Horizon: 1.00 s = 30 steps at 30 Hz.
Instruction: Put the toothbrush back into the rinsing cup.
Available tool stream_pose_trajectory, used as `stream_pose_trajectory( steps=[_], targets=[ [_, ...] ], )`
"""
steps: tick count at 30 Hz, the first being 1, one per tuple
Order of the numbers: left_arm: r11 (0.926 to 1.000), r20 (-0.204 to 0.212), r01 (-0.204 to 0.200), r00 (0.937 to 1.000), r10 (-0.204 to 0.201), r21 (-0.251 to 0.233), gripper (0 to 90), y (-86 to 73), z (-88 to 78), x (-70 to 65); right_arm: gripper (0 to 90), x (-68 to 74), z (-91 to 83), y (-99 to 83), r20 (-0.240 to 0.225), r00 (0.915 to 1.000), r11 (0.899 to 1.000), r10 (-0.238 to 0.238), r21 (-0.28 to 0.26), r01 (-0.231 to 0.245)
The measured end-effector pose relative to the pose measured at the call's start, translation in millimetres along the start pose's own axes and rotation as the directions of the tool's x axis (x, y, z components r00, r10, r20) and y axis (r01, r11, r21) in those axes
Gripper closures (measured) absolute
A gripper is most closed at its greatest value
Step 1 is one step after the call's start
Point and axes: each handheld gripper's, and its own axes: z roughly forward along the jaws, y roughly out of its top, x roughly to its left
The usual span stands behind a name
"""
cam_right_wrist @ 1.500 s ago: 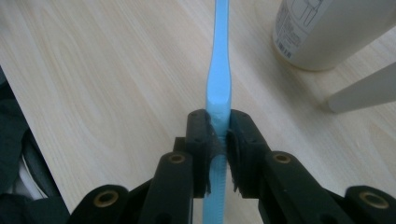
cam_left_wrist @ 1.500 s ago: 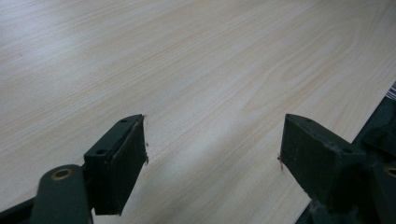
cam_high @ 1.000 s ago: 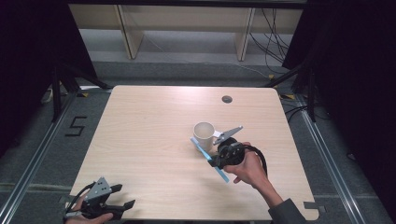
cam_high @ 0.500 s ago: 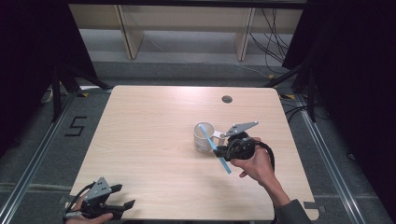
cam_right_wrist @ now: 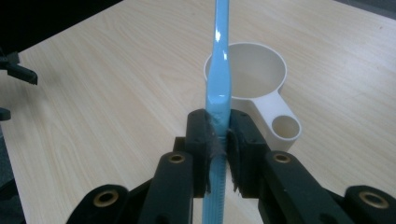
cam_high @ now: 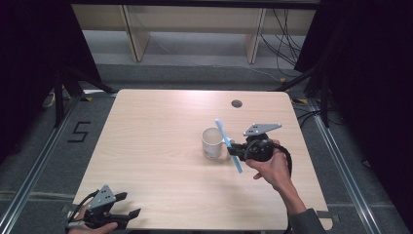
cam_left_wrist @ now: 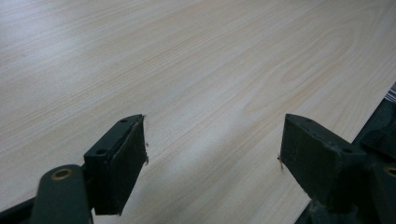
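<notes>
The light-blue plastic toothbrush (cam_high: 229, 146) is clamped partway along its handle between the two black jaws of the right hand-held gripper (cam_high: 239, 150), which are closed tight on it with only the thin handle between the pads. In the high view the toothbrush stands slanted, its pale head end up and toward the far side, over the right rim of the round white plastic cup (cam_high: 212, 143), while its lower end hangs toward the near side, clear of the pale wood-grain counter (cam_high: 160, 126). The right gripper view shows the same grip from behind: the toothbrush (cam_right_wrist: 218, 70) rises straight up from the right hand-held gripper (cam_right_wrist: 218, 140), and beyond it the cup (cam_right_wrist: 247, 74) sits open side up, with a short flat handle that ends in a round hole pointing toward the near right. The cup stands a little right of the counter's middle, and the person's right hand (cam_high: 272, 168) holds the gripper body just to the right of it, the grey three-cornered plate on top. Far across the counter at the near left corner, the left hand-held gripper (cam_high: 131, 214) rests in the person's left hand (cam_high: 95, 225) at the counter's edge. Its jaws are spread wide in the left gripper view, left hand-held gripper (cam_left_wrist: 212, 149), with nothing but bare counter (cam_left_wrist: 196, 70) between them. A small dark round hole (cam_high: 236, 103) sits in the counter near the far edge, to the right of centre.
</notes>
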Motion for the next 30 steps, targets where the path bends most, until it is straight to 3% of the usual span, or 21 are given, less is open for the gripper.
stream_pose_trajectory(
  steps=[2,5,6,7,8,9,13,14,15,16,17,18,19,20,21,24,25,26,27,29,30],
  targets=[
    [0.9999,0.004,0.003,1.0000,-0.003,-0.013,21.8,-0.4,0.5,-0.3,79.3,1.1,-1.9,0.0,0.010,0.9993,0.999,0.035,-0.006,-0.035],
    [0.9992,0.003,0.029,0.9996,-0.029,-0.027,21.8,-0.2,1.9,-1.9,79.3,-0.8,-3.7,0.5,0.018,0.9987,0.999,0.047,-0.020,-0.047],
    [1.0000,0.002,-0.002,1.0000,0.002,-0.004,21.8,-0.2,0.6,0.2,79.3,-3.5,-2.1,0.1,0.026,0.9994,0.999,0.021,-0.050,-0.020],
    [1.0000,0.005,-0.004,1.0000,0.004,-0.008,21.8,-0.5,0.9,0.0,79.3,-4.1,-4.3,0.6,0.028,0.9993,0.999,0.027,-0.042,-0.026],
    [0.9995,0.005,0.017,0.9998,-0.017,-0.025,21.8,-0.7,2.2,-1.6,79.3,-4.2,-3.7,0.3,0.016,0.9989,0.997,0.044,-0.058,-0.043],
    [0.9999,0.004,-0.004,1.0000,0.004,-0.011,21.8,-0.5,0.9,-0.1,79.3,-5.6,-4.4,0.5,0.012,0.9987,0.997,0.049,-0.056,-0.049],
    [1.0000,0.001,-0.005,1.0000,0.005,-0.003,21.8,-0.4,0.0,-0.1,79.3,-10.0,-5.4,1.3,0.035,0.9991,0.995,0.023,-0.093,-0.019],
    [0.9997,-0.003,0.014,0.9999,-0.015,-0.021,21.8,-0.6,1.2,-1.9,79.3,-9.2,-5.6,1.4,0.031,0.9987,0.995,0.040,-0.095,-0.037],
    [0.9996,-0.002,0.016,0.9999,-0.017,-0.022,21.8,-0.5,1.6,-2.0,79.3,-10.9,-5.8,2.0,0.041,0.9988,0.995,0.026,-0.101,-0.022],
    [1.0000,0.005,-0.008,1.0000,0.008,0.005,21.8,-0.2,0.2,0.4,79.3,-9.5,-5.4,2.2,0.031,0.9981,0.993,0.053,-0.105,-0.049],
    [1.0000,0.004,-0.005,1.0000,0.005,-0.002,21.8,-0.3,0.7,0.3,79.3,-11.1,-6.9,3.2,0.046,0.9982,0.994,0.037,-0.106,-0.032],
    [1.0000,0.004,-0.006,1.0000,0.006,-0.002,21.8,-0.3,0.7,0.4,79.3,-10.3,-6.4,3.7,0.038,0.9976,0.991,0.058,-0.119,-0.053],
    [1.0000,0.004,-0.007,1.0000,0.007,-0.001,21.8,-0.3,0.5,0.5,79.3,-12.3,-7.5,5.0,0.037,0.9987,0.993,0.035,-0.118,-0.030],
    [1.0000,0.004,-0.002,1.0000,0.002,-0.010,21.8,-0.5,0.8,0.0,79.3,-11.3,-7.5,5.5,0.041,0.9974,0.990,0.059,-0.133,-0.053],
    [0.9999,0.004,-0.002,1.0000,0.002,-0.010,21.8,-0.4,0.6,0.0,79.3,-13.9,-8.9,6.8,0.054,0.9980,0.989,0.033,-0.143,-0.025],
    [0.9999,0.005,0.000,1.0000,0.000,-0.012,21.8,-0.4,0.5,-0.2,79.3,-15.5,-9.5,9.3,0.056,0.9970,0.985,0.054,-0.164,-0.045],
    [0.9999,0.005,0.001,1.0000,-0.001,-0.013,21.8,-0.4,0.5,-0.3,79.3,-18.0,-9.7,10.4,0.051,0.9982,0.985,0.031,-0.170,-0.022],
    [0.9998,0.002,0.006,1.0000,-0.006,-0.017,21.8,-0.4,0.8,-0.4,79.3,-15.8,-10.1,10.9,0.045,0.9963,0.983,0.073,-0.174,-0.064],
    [0.9999,0.002,0.005,1.0000,-0.004,-0.016,21.8,-0.4,0.7,-0.3,79.3,-18.6,-11.2,11.9,0.069,0.9967,0.983,0.042,-0.180,-0.028],
    [0.9999,0.002,0.004,1.0000,-0.004,-0.016,21.8,-0.4,0.7,-0.4,79.3,-17.9,-11.9,12.6,0.058,0.9951,0.980,0.081,-0.189,-0.068],
    [0.9999,0.002,0.004,1.0000,-0.003,-0.016,21.8,-0.4,0.7,-0.4,79.3,-19.7,-11.7,12.9,0.062,0.9955,0.979,0.072,-0.193,-0.059]
  ],
)
